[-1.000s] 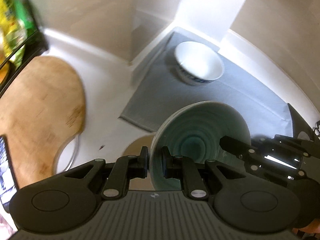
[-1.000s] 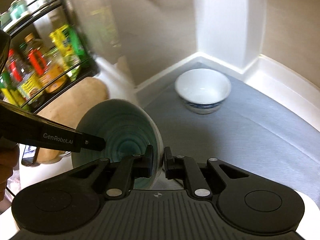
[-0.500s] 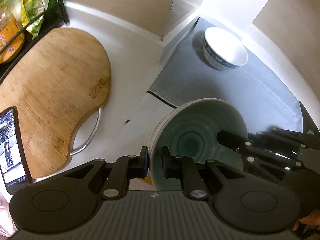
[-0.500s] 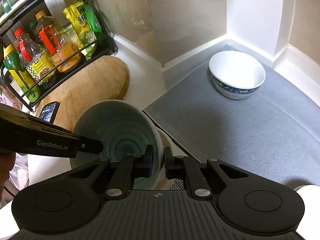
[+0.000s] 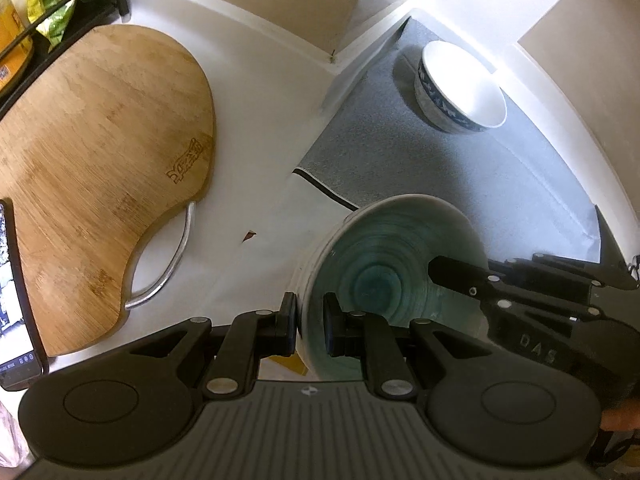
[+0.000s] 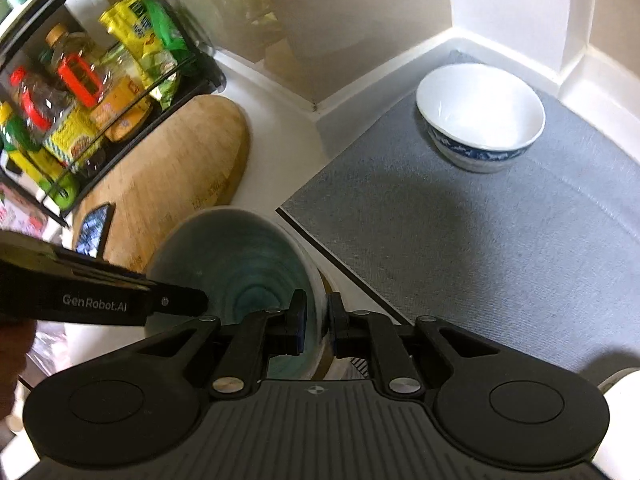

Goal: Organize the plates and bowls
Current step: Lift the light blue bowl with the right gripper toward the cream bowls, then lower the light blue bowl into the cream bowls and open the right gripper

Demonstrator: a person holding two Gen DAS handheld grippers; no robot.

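1. At the near edge of the grey mat [image 6: 500,240], over the white counter [image 5: 264,128], a teal bowl [image 5: 384,276] sits between both grippers, one on each side of its rim.
2. Left gripper [image 5: 310,324]: jaws closed on the bowl's rim, one pad outside the wall, one inside.
3. Right gripper [image 6: 316,326]: jaws straddle the opposite rim and are opening; the bowl wall is between them, with a sliver of gap showing beside the inner pad.
4. The bowl's underside is hidden; cannot tell whether it rests on the counter or hangs just above it. Something pale and round shows under its far edge in the right view.
5. White bowl with blue pattern [image 6: 480,116] stands upright in the far corner of the mat, well apart from the teal bowl.
6. Wooden cutting board [image 5: 100,160] lies flat on the counter to the left, metal handle toward the camera; a phone [image 5: 16,300] lies on its near end.
7. Black wire rack [image 6: 72,92] behind the board, crowded with bottles and packets.
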